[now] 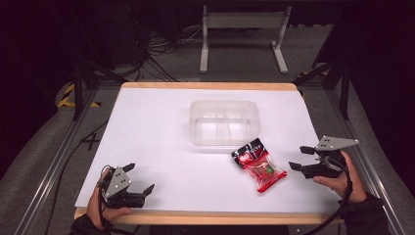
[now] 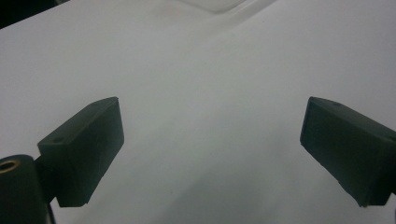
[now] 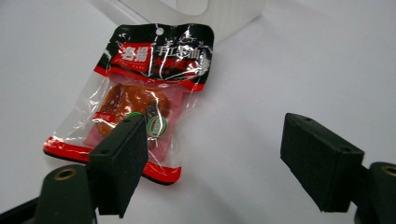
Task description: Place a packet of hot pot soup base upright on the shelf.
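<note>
A red and black snack packet (image 1: 258, 164) (image 3: 140, 100) lies flat on the white table (image 1: 161, 147), just in front of a clear plastic container (image 1: 224, 122) that stands empty near the middle. My right gripper (image 1: 299, 158) (image 3: 219, 154) hovers open at the table's right edge, a short way right of the packet, with its jaws pointed toward it and nothing between them. My left gripper (image 1: 139, 178) (image 2: 210, 149) rests open near the front left corner, over bare white table.
The table's wooden rim (image 1: 205, 217) runs along the front. Metal frame rails (image 1: 54, 161) flank both sides. A white stand (image 1: 242, 36) and cables sit on the floor beyond the far edge.
</note>
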Motion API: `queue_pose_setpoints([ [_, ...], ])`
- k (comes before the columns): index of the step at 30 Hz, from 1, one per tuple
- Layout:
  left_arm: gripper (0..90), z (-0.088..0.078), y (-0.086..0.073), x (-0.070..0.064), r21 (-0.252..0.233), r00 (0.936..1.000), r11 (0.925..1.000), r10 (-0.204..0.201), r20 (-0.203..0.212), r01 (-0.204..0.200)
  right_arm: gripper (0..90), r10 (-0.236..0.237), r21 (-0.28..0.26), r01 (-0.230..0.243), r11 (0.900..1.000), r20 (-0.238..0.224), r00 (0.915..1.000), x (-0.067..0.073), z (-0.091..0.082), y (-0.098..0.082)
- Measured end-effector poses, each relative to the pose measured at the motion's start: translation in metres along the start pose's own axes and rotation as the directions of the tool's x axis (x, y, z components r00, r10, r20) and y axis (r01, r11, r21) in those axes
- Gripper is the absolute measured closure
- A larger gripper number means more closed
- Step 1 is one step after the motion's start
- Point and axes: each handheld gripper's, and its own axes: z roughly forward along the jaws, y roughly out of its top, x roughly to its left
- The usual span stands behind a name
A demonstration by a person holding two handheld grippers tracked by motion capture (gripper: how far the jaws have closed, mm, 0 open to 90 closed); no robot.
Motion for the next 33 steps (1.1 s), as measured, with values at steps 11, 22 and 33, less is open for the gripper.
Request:
queue_pose_setpoints([
  [11,7.0,0.0,-0.001,-0.001,0.001,1.0,1.0,0.004,0.001,-0.004,15.9,-0.009,0.055,0.014,0.998,-0.093,0.9956,0.0,0.033,0.002],
  [22,7.0,0.001,-0.002,-0.003,0.027,0.9999,0.9995,0.014,0.0,-0.014,8.9,0.039,0.108,-0.012,0.994,-0.252,0.967,-0.024,0.099,0.044],
  [33,7.0,-0.003,-0.004,-0.004,0.025,0.9999,0.9996,0.01,-0.002,-0.01,3.5,0.101,0.164,-0.053,0.985,-0.303,0.9475,-0.022,0.139,0.054],
])
